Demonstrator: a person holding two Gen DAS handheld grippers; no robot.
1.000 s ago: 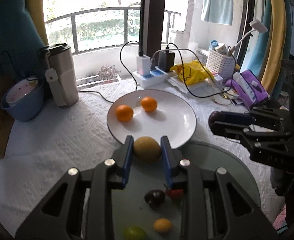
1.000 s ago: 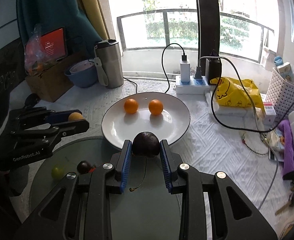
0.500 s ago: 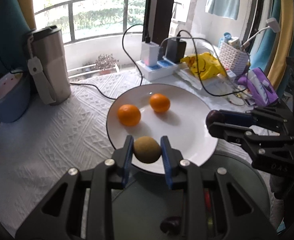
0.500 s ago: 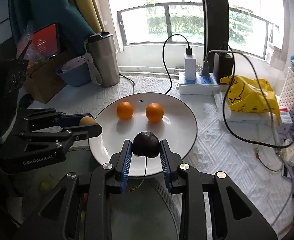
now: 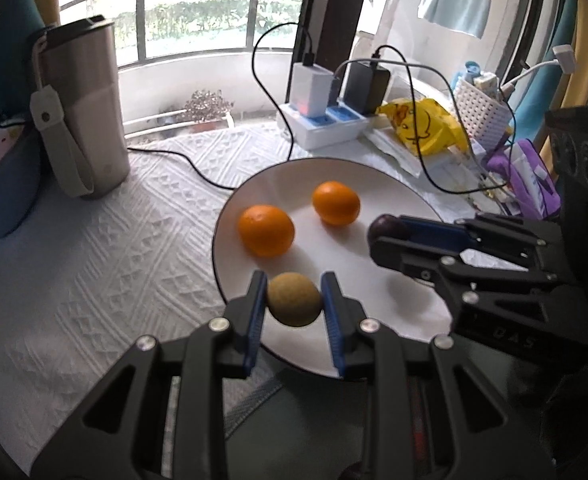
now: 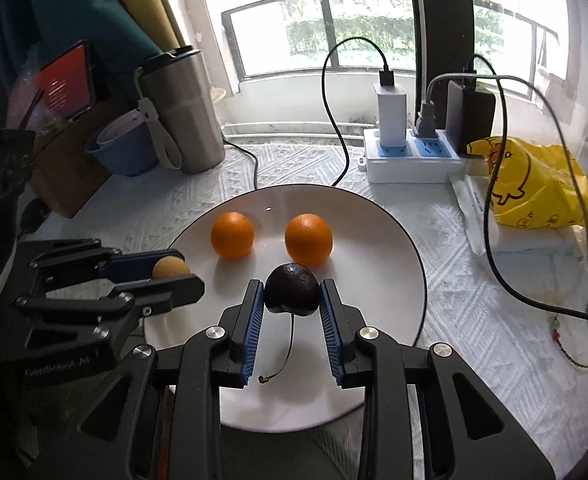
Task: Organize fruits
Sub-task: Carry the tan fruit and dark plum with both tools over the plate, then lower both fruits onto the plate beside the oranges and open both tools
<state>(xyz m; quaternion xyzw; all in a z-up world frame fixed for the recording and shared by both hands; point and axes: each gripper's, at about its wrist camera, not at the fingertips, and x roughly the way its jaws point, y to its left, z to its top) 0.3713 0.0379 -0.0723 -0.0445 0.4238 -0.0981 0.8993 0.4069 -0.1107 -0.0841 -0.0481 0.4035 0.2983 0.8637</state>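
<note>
A white plate (image 5: 378, 184) (image 6: 398, 240) lies on the white cloth and holds two oranges (image 5: 266, 230) (image 5: 336, 203), also seen in the right wrist view (image 6: 232, 234) (image 6: 308, 239). My left gripper (image 5: 294, 300) is shut on a small tan round fruit (image 5: 294, 299) above the plate's near left rim; it shows from the side in the right wrist view (image 6: 169, 269). My right gripper (image 6: 291, 296) is shut on a dark cherry (image 6: 291, 294) with a hanging stem, above the plate's near half; the cherry also shows in the left wrist view (image 5: 386, 227).
A steel tumbler (image 5: 81, 108) and a blue bowl (image 6: 123, 152) stand at the back left. A power strip (image 6: 410, 160) with chargers and trailing cables, a yellow bag (image 6: 534, 184) and a white basket (image 5: 480, 108) are behind and right of the plate. A dark green round tray edge (image 5: 306, 420) lies under the grippers.
Both grippers have moved forward from over the green tray to above the white plate, each still holding its fruit.
</note>
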